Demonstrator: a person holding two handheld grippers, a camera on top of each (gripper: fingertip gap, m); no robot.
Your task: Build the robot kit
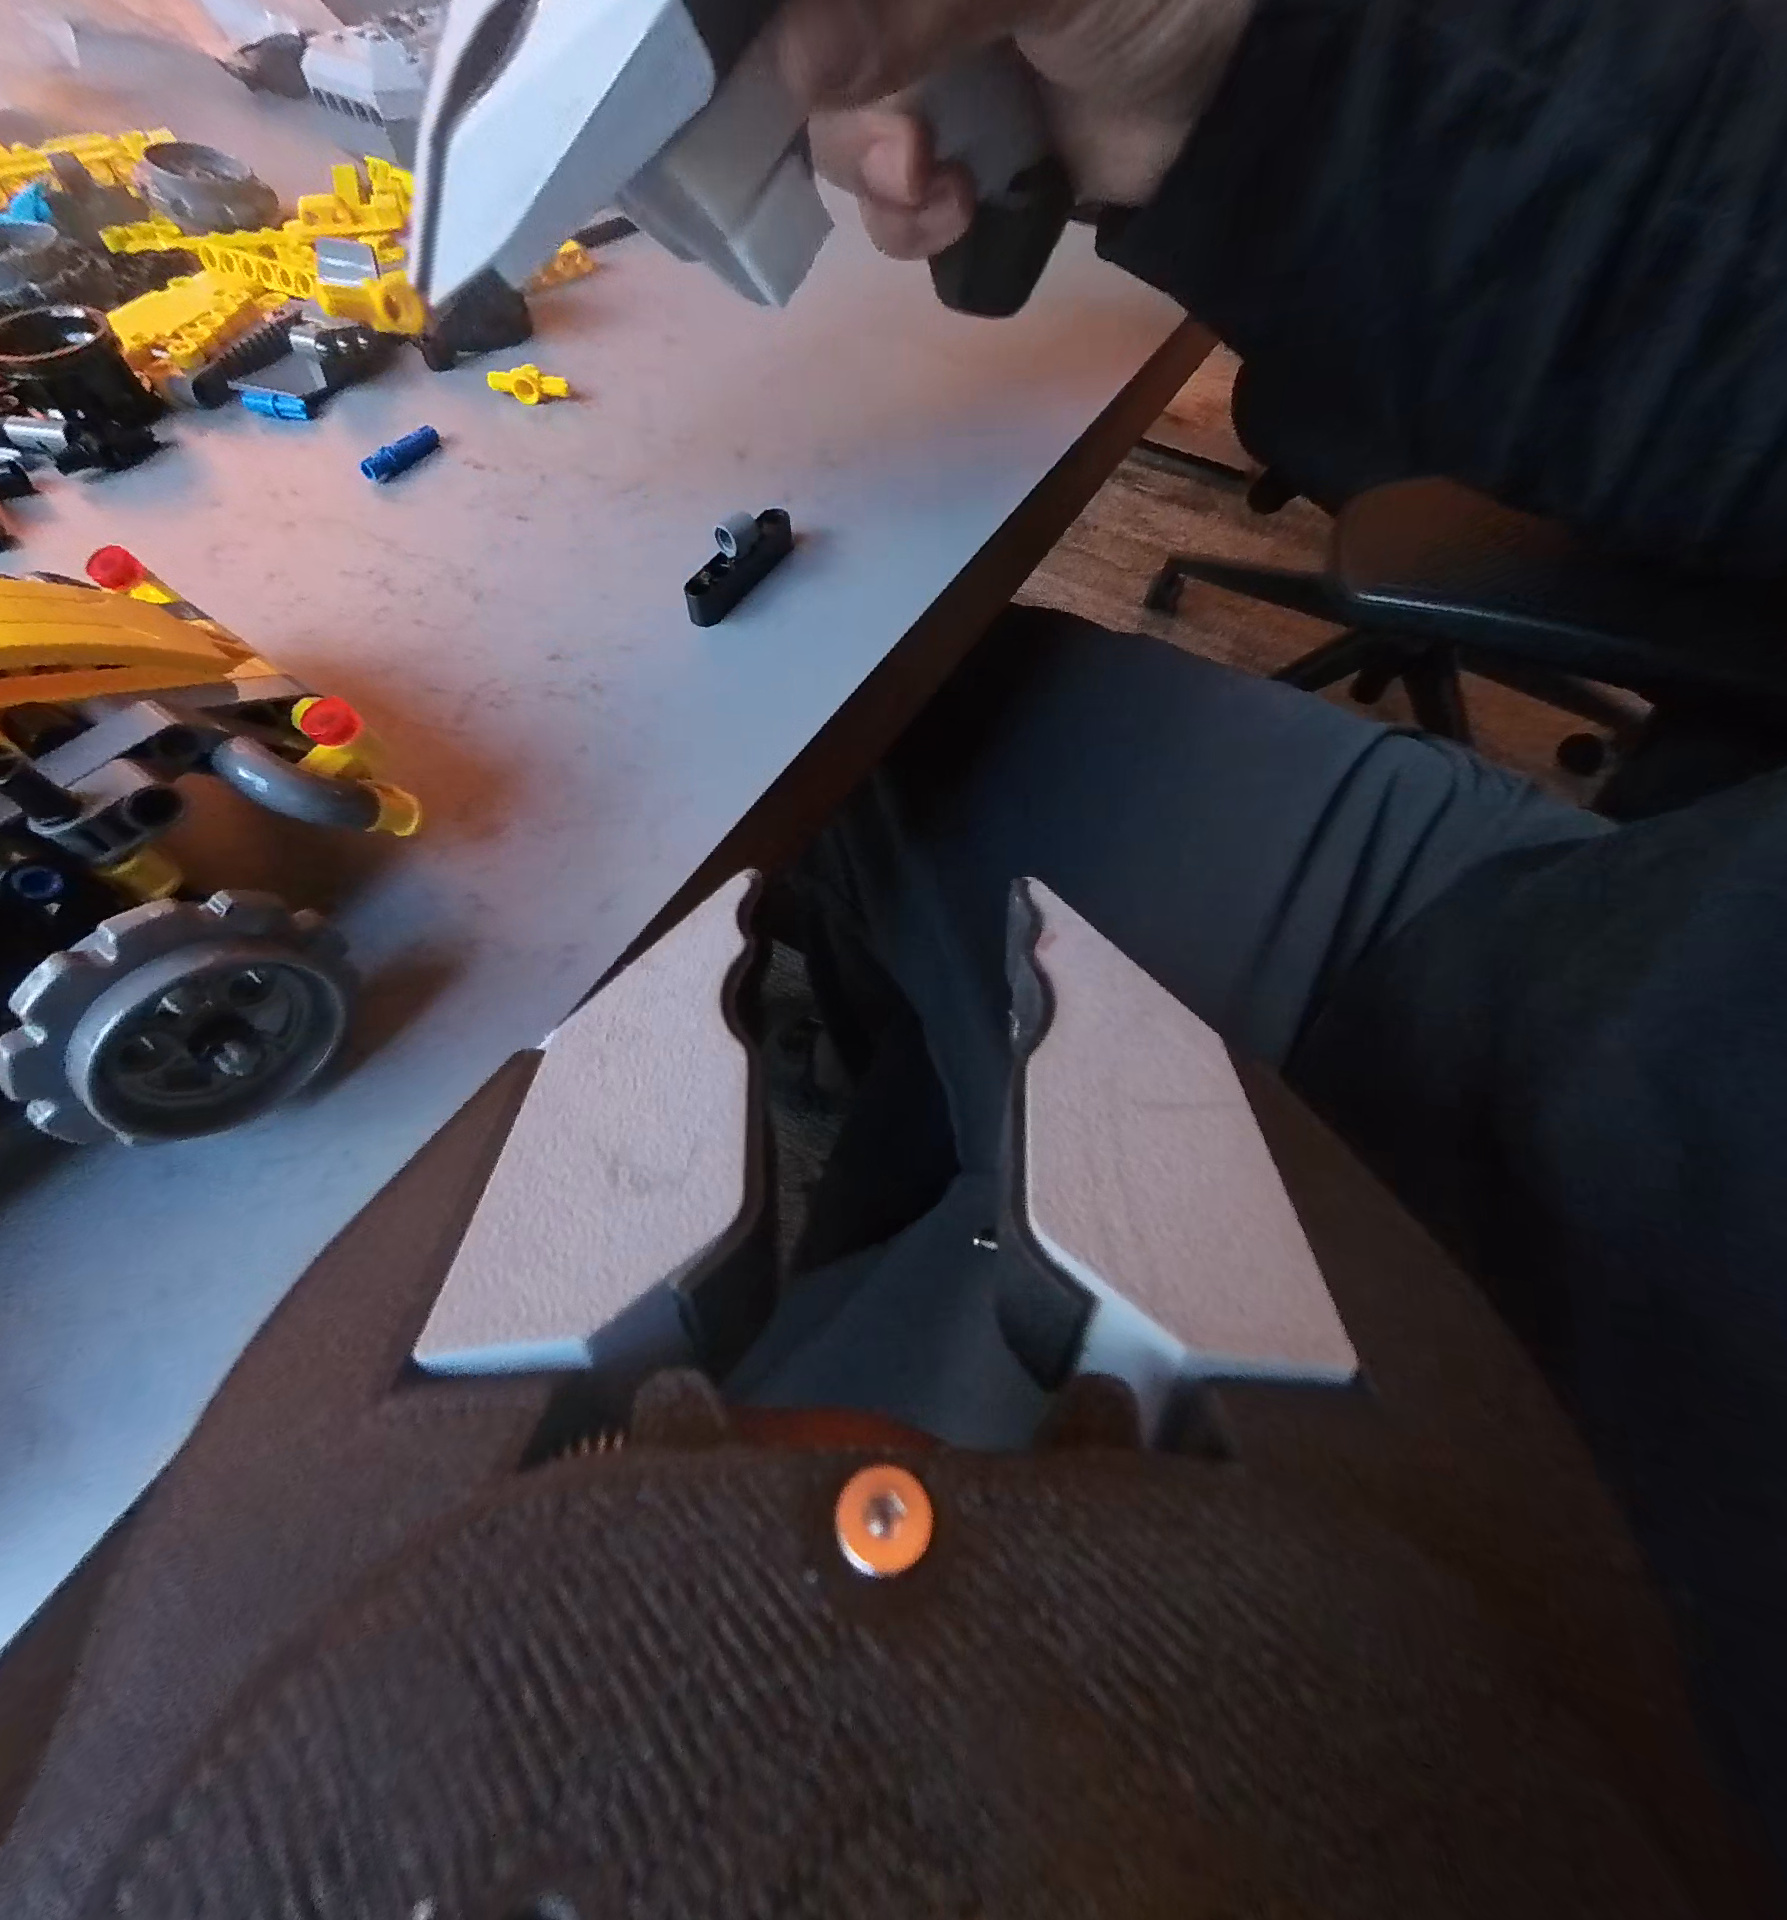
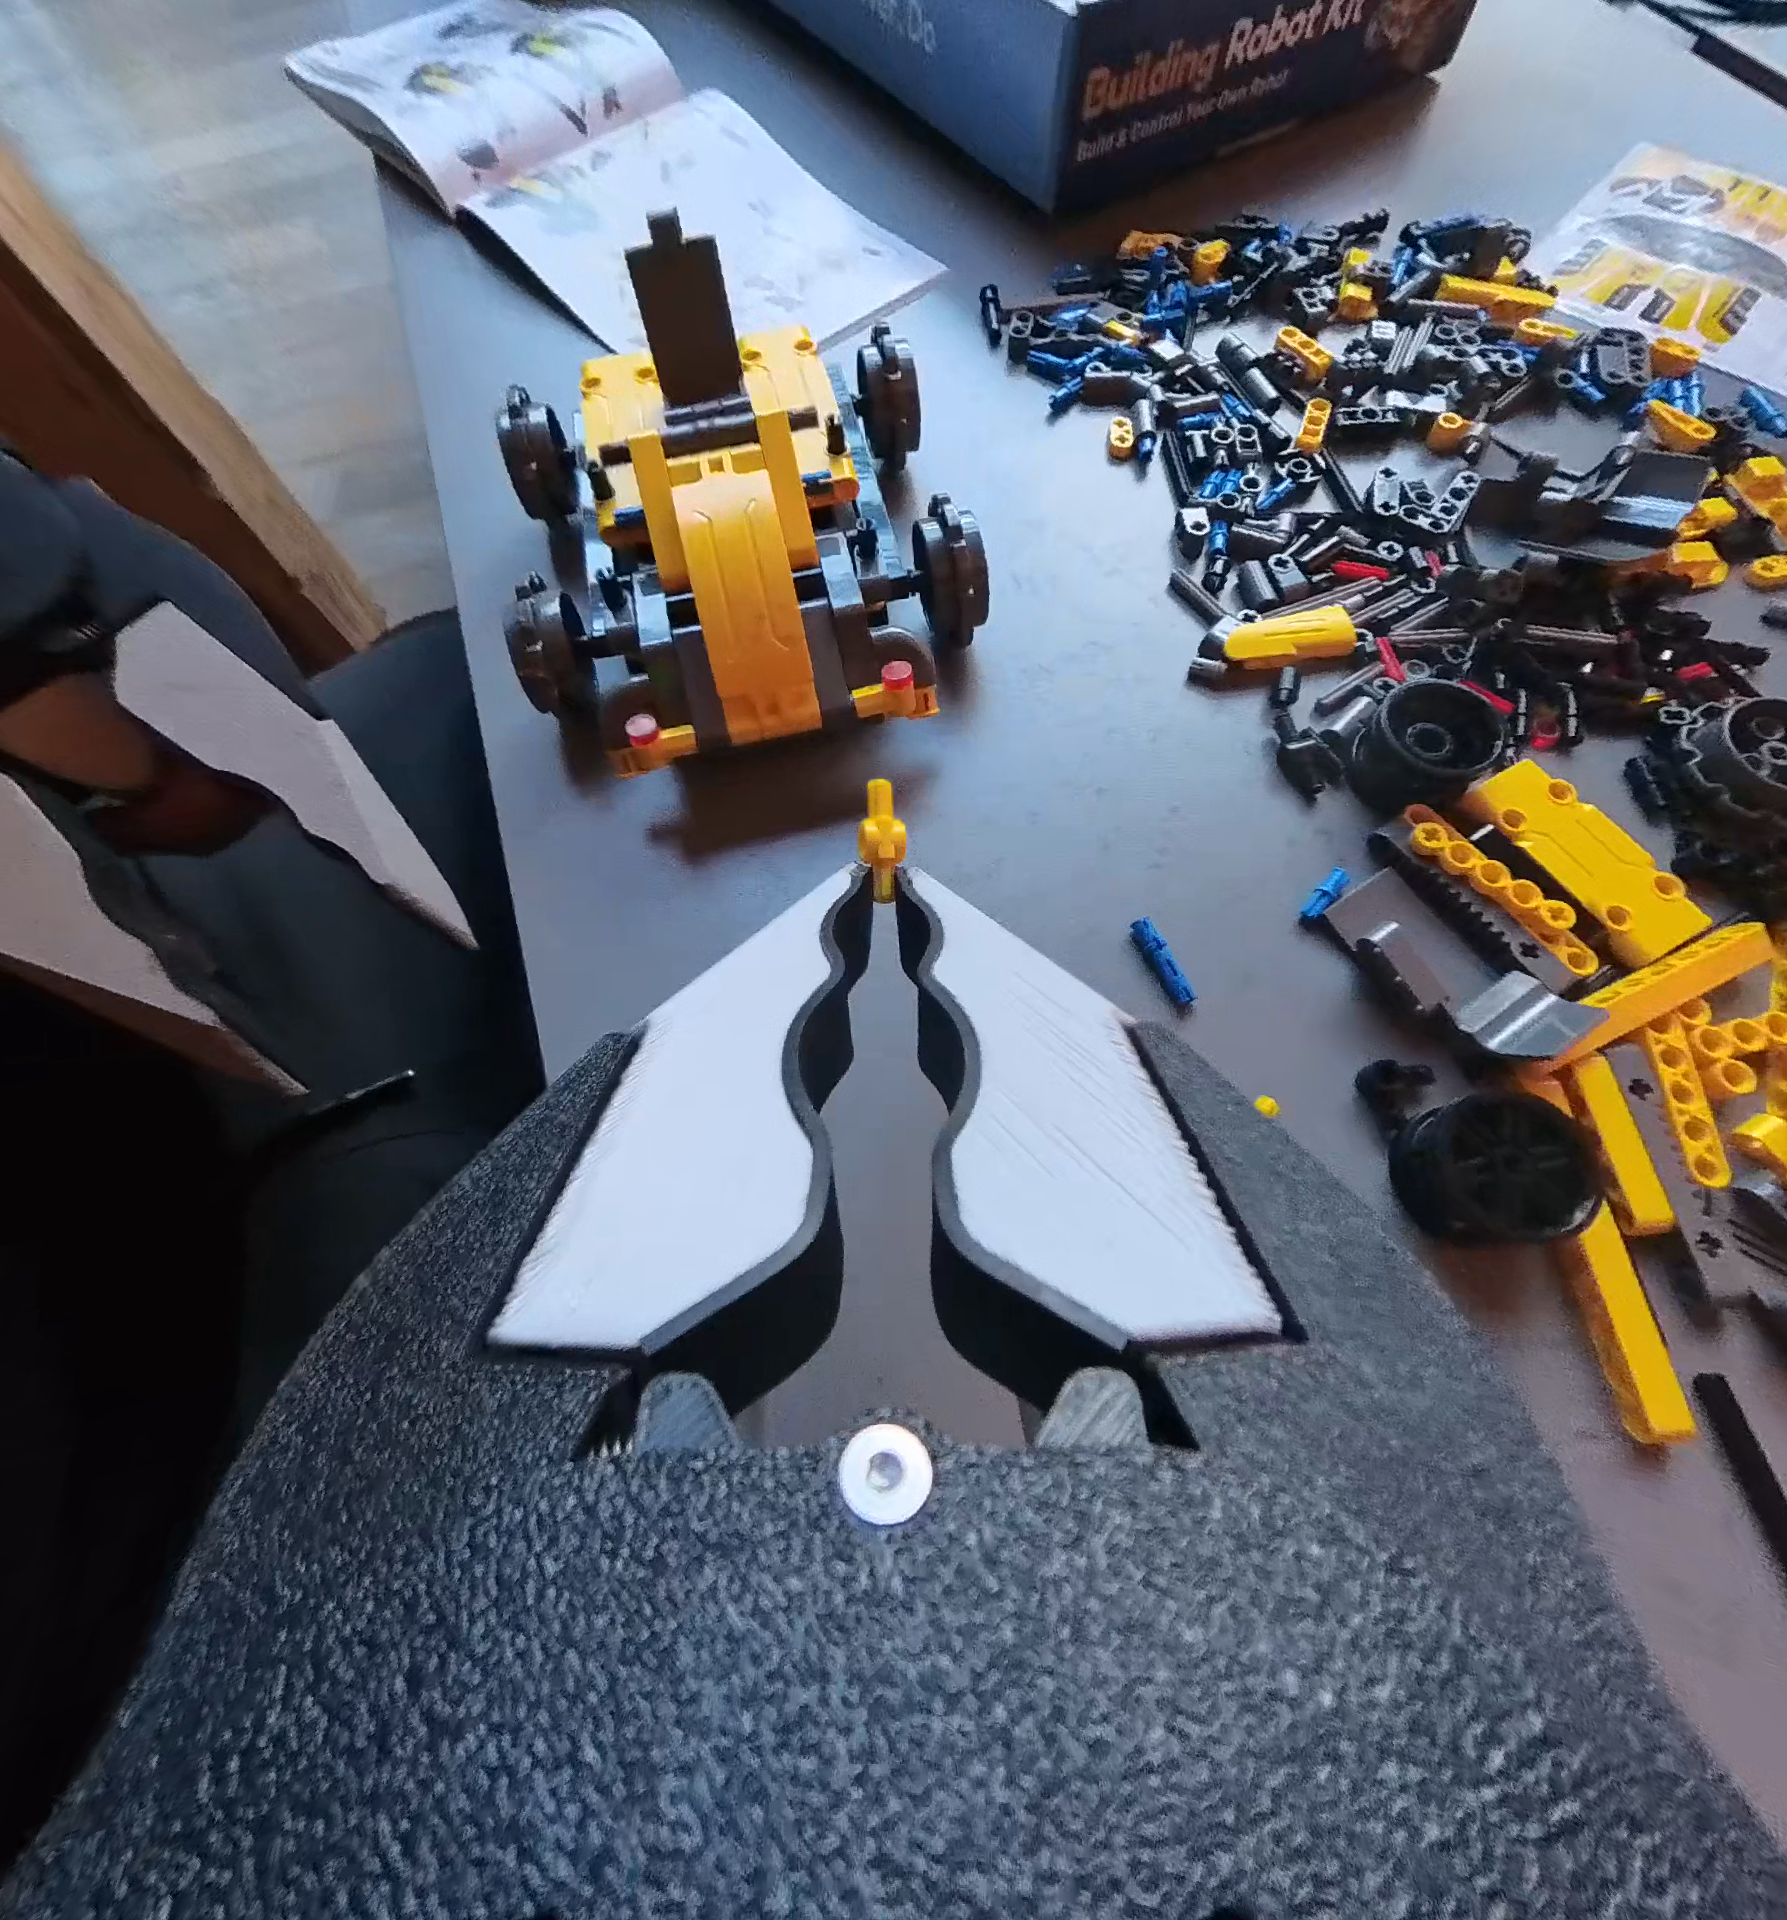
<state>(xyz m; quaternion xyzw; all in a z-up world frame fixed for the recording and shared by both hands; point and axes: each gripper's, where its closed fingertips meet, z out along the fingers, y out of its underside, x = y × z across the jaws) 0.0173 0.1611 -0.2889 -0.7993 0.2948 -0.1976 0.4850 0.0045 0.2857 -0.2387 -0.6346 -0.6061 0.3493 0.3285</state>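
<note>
My right gripper (image 2: pixel 880 883) is shut on a small yellow pin connector (image 2: pixel 881 831), pinched at the very tips and held above the table (image 2: pixel 1065 748). The pin points at the front of a yellow and black toy car (image 2: pixel 723 561) with black wheels just beyond. My left gripper (image 1: pixel 884 925) is open and empty, off the table's near edge above a person's lap. It also shows in the right wrist view (image 2: pixel 245 790), at the left. The car's wheel and front (image 1: pixel 172 800) are to its left. The right gripper (image 1: pixel 453 239) shows at the top, held by a hand.
A big pile of loose yellow, black and blue parts (image 2: pixel 1491 540) covers the right. A dark box (image 2: pixel 1232 94), an open booklet (image 2: pixel 608 177) and a sticker sheet (image 2: pixel 1699 260) lie behind. A blue pin (image 2: pixel 1162 961) and a black beam (image 1: pixel 738 566) lie loose. An office chair (image 1: pixel 1491 603) stands beyond the edge. Tip to tip, the grippers are about 15 cm apart.
</note>
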